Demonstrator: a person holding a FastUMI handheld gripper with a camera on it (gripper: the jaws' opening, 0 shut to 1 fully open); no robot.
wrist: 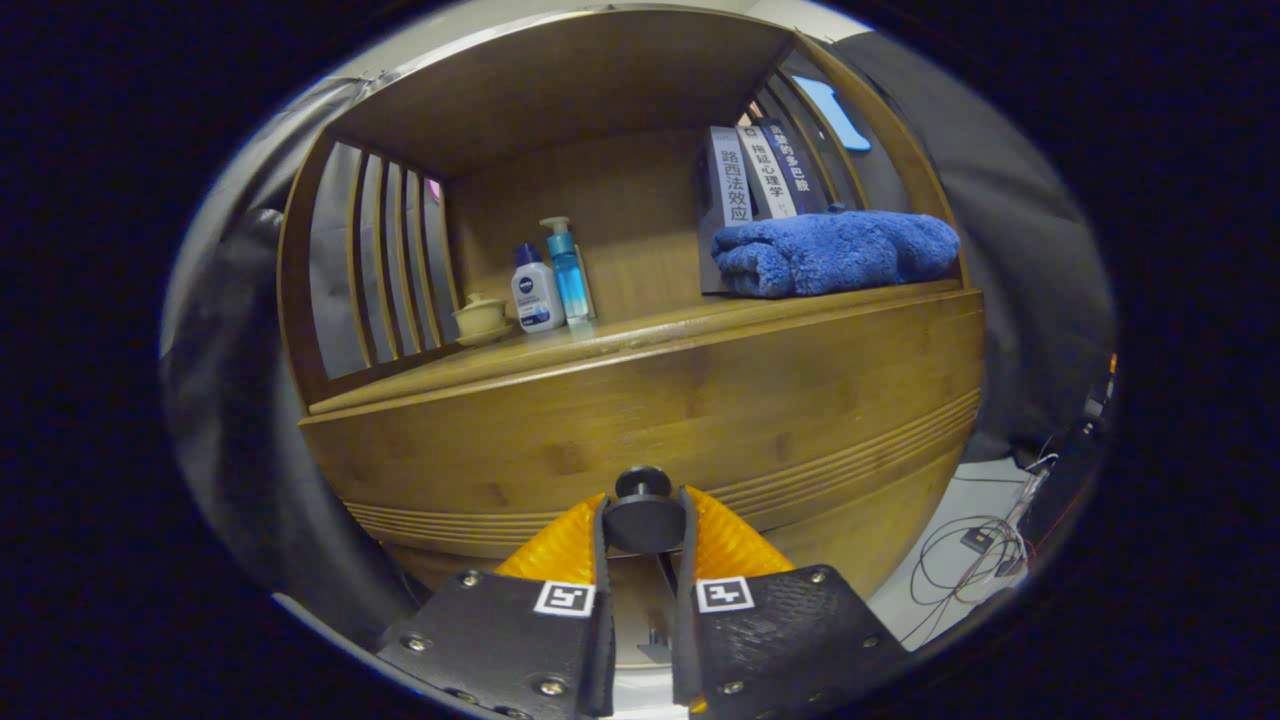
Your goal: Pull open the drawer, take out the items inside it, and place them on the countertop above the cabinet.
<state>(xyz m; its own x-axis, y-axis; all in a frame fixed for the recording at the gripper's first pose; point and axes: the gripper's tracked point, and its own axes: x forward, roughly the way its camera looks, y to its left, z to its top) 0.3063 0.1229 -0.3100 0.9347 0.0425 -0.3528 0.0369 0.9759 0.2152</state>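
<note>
The tool (644, 520) is sitting clamped on the black knob (643, 513) of the drawer (700, 420), w/ both orange-backed fingers (565, 548) pressing on the knob's sides. The knob is sticking out from the lower middle of the wooden drawer front, right betw. the fingertips. Drawer front is looking flush w/ the cabinet; can't tell if it's pulled out at all, & whatever's inside is hidden. Above the drawer, the counter (640, 335) is carrying stuff: at the left, near the slatted side, a small cream cup (481, 317) on a saucer, just beside it a white bottle (536, 293) w/ a dark cap, & a blue pump bottle (569, 270) touching or nearly touching that. At the right, a folded blue towel (835, 252) is lying on the counter, w/ three books (760, 175) standing behind it, leaning a bit. Cables (975, 550) are lying on the floor beyond the cabinet's right side.
</note>
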